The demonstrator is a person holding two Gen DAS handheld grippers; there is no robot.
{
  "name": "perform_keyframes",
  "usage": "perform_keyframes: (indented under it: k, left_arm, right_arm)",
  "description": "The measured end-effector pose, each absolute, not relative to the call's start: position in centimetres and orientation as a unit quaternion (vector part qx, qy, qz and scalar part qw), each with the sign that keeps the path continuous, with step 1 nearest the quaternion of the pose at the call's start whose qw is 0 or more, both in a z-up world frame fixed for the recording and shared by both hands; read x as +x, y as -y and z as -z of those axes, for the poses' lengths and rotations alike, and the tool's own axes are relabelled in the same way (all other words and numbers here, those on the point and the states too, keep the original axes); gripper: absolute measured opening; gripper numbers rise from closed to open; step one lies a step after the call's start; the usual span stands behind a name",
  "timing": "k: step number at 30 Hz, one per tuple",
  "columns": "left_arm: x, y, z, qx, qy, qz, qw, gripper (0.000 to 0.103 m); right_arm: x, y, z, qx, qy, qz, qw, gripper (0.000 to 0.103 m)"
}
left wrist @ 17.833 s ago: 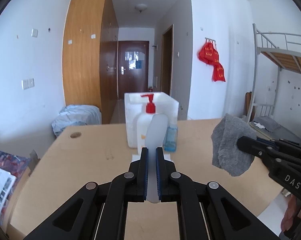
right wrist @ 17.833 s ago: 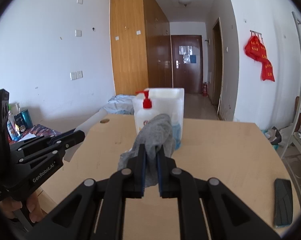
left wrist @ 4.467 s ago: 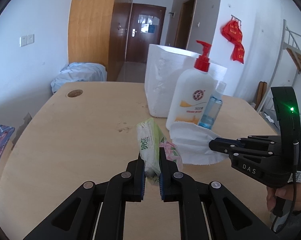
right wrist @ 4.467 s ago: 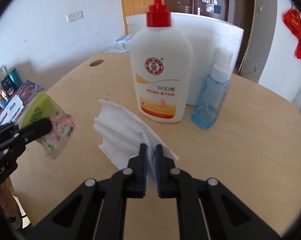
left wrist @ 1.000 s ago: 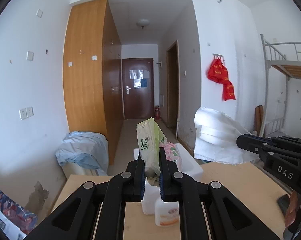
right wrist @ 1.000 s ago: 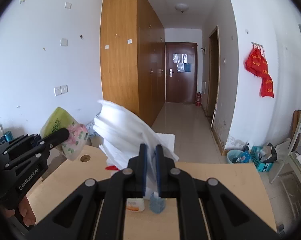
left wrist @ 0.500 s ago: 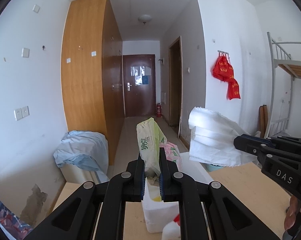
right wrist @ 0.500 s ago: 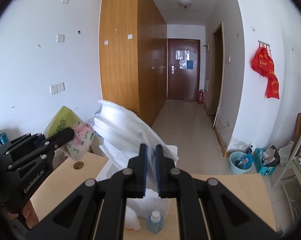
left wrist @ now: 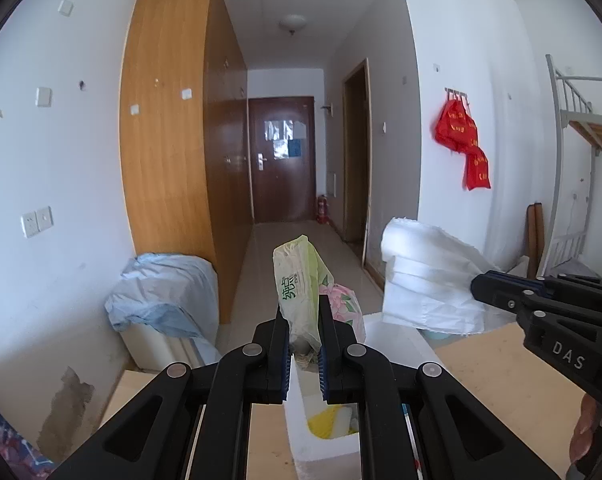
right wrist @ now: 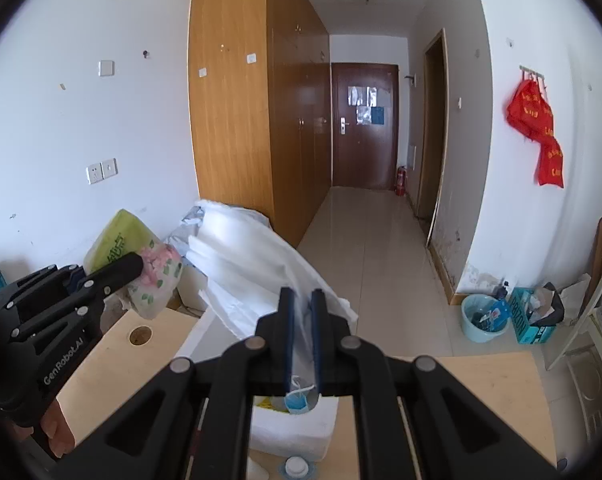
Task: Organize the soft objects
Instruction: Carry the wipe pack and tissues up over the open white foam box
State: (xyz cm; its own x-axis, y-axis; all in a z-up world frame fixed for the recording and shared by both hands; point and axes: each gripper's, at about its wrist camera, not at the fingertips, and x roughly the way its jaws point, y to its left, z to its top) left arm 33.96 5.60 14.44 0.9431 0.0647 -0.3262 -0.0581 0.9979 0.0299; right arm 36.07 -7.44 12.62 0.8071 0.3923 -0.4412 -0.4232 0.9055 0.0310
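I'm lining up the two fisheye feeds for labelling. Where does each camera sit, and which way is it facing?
Left wrist view: sits on the left gripper, looking along its jaws, shut on a tissue pack, toward the hallway door; the right gripper with its white cloth enters at right.
Right wrist view: sits on the right gripper, facing the same door; the left gripper enters at left.
Shared: the door, red bags, white foam box below, both held items.

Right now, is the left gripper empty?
No, the left gripper is shut on the green tissue pack, held above the white foam box.
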Motion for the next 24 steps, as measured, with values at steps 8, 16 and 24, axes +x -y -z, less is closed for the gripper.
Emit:
perform_keyframes:
  k: [8,16,24]
  left_arm:
    - [36.1,-5.7,-13.8,0.011,-0.178,-0.031,0.984,0.011]
    - [36.6,-5.4,-13.0,0.017,-0.19,-0.021,0.982,0.011]
    - [38.1,-5.3,-12.1,0.013,-0.222,-0.006,0.975,0.011]
  right_arm:
    - [37.3,7.1,-12.1,-0.038,-0.237,-0.214,0.947,0.01]
    - [38.2,6.5,-12.0,-0.045,-0.254,-0.214,0.942,0.01]
    - [39.5,6.1,-10.5,-0.049,-0.287,-0.219,0.931,0.01]
